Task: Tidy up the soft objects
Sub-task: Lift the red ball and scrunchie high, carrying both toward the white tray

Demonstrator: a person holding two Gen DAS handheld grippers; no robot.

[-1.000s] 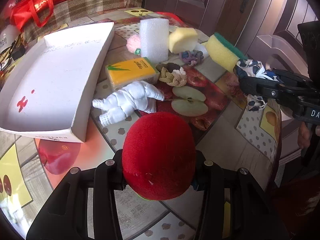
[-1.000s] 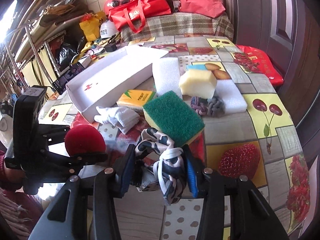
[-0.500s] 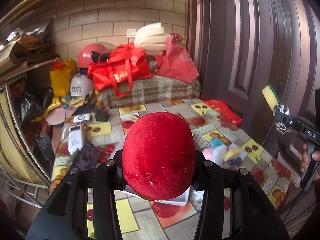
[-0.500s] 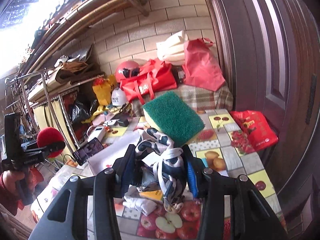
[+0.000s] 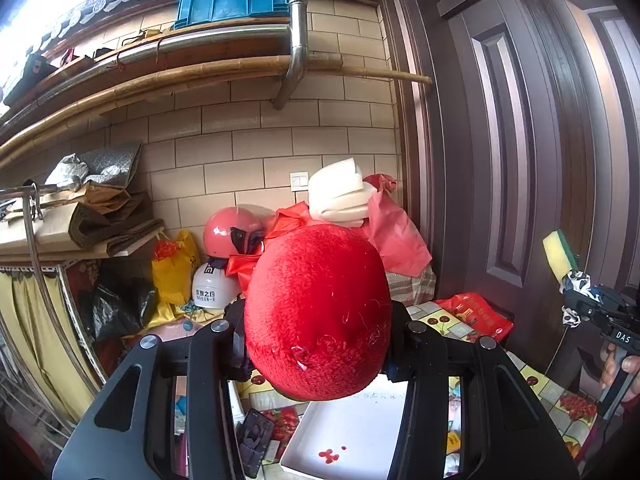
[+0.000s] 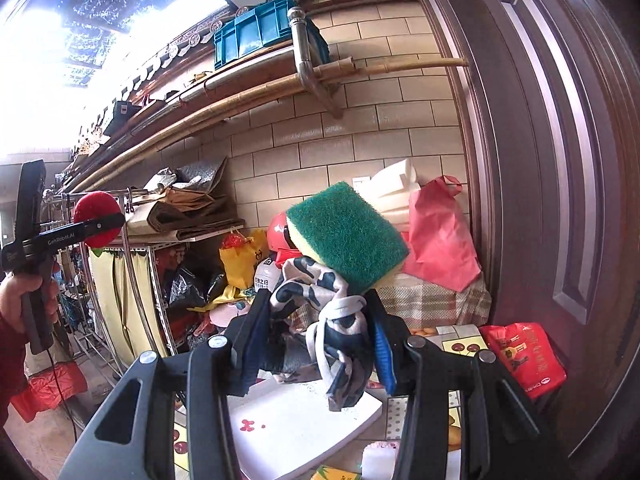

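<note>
My left gripper (image 5: 318, 344) is shut on a red plush ball (image 5: 318, 312) and holds it high above the table; it also shows in the right wrist view (image 6: 98, 220). My right gripper (image 6: 316, 340) is shut on a black-and-white patterned cloth (image 6: 332, 320), with a green-and-yellow sponge (image 6: 346, 236) riding on top of the cloth. The sponge shows at the far right of the left wrist view (image 5: 558, 256). A white shallow box (image 5: 344, 436) lies on the table far below; in the right wrist view the box (image 6: 296, 428) is under the cloth.
A brick wall, a shelf with bamboo poles (image 5: 200, 80) and a dark door (image 5: 520, 160) fill the view. Red bags (image 6: 440, 232), helmets (image 5: 232, 232) and a rack (image 6: 132, 280) stand behind the table. Other soft items lie at the table's edge (image 6: 336, 472).
Both grippers have lifted and tilted upward with their loads. The table has dropped to the bottom of both views, and the wall and shelf now fill them.
</note>
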